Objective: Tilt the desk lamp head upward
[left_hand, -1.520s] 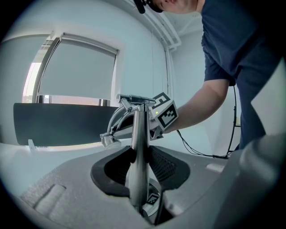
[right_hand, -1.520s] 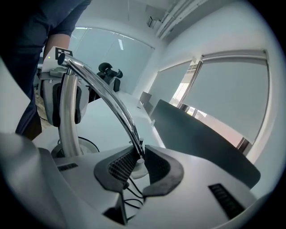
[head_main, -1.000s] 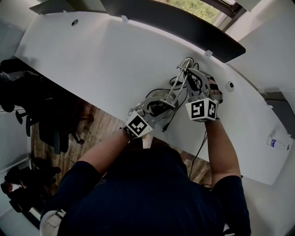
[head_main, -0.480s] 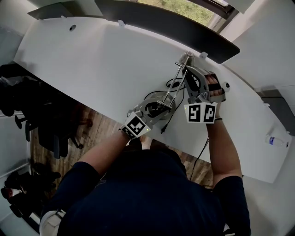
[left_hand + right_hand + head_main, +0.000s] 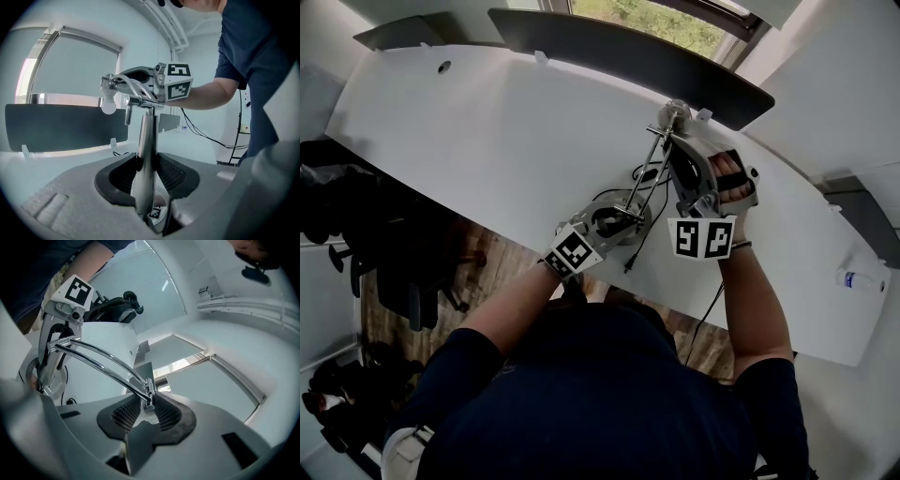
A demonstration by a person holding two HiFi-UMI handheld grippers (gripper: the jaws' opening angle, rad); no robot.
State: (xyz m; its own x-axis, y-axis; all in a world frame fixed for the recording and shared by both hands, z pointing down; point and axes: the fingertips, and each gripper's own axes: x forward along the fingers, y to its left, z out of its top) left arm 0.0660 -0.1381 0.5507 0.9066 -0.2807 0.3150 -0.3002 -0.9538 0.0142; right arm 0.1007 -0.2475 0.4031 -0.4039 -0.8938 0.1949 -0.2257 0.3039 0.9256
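A chrome desk lamp stands on the white desk (image 5: 487, 131), its round base (image 5: 609, 221) near the front edge and its twin rods (image 5: 649, 173) leaning toward the back. My left gripper (image 5: 622, 212) is shut on the upright stem (image 5: 146, 140) just above the base. My right gripper (image 5: 680, 141) is at the top of the rods; its jaws are opening, with the lamp head's joint (image 5: 149, 397) between the pads and touching them. The left gripper view shows the bare bulb (image 5: 108, 105) beside the right gripper's fingers (image 5: 136, 83).
A black cable (image 5: 642, 234) trails from the lamp base over the desk's front edge. A dark panel (image 5: 628, 47) runs along the desk's back edge under a window. A water bottle (image 5: 858, 279) lies far right. Office chairs (image 5: 394, 262) stand on the floor at left.
My right gripper has moved toward the back of the desk with the lamp's top, and the rods now reach farther back. The left gripper stays at the base.
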